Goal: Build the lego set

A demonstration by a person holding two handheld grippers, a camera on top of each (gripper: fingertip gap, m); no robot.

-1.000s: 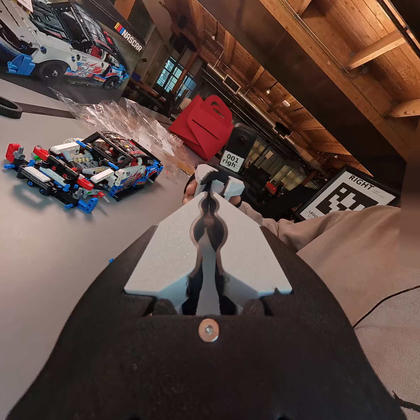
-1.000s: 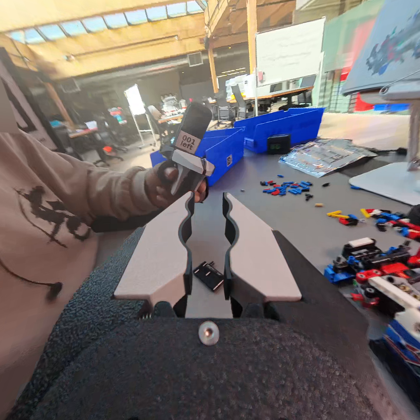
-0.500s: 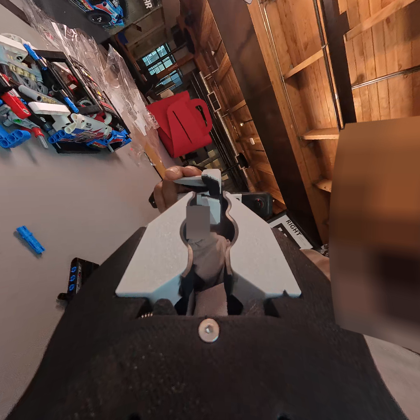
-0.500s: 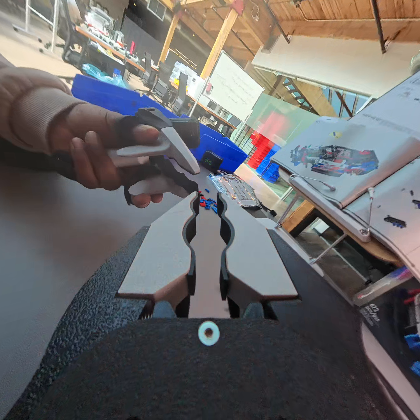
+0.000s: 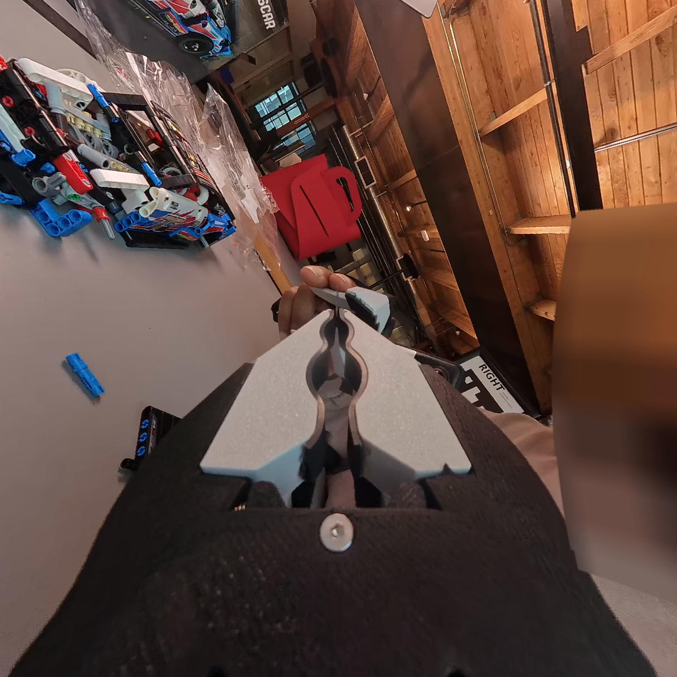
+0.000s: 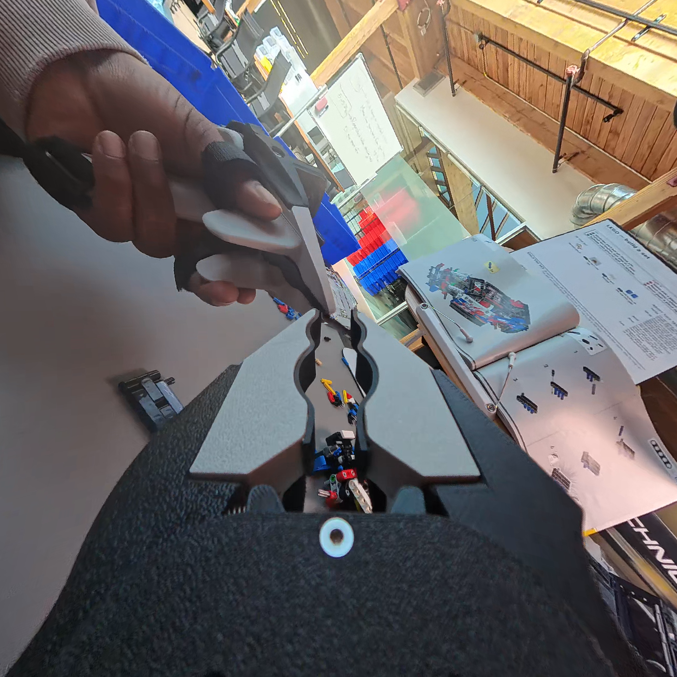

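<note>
Wooden shelving (image 5: pixel 520 110) fills left view; instruction booklet (image 6: pixel 549 348) shows only rightward.

You have lettering on the lego box (image 5: pixel 256 25) and the black-and-white marker card (image 5: pixel 491 388). Handwriting covers the whiteboard (image 6: pixel 361 121); small print and numbers fill your instruction booklet (image 6: pixel 604 278).

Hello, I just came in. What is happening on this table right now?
A person is building a toy car from plastic bricks, holding a gripper in each hand. At this moment both are lifted off the gray table, tips nearly meeting. The left gripper is shut on nothing visible; the right gripper is open and empty. The instruction booklet lies open.
</note>
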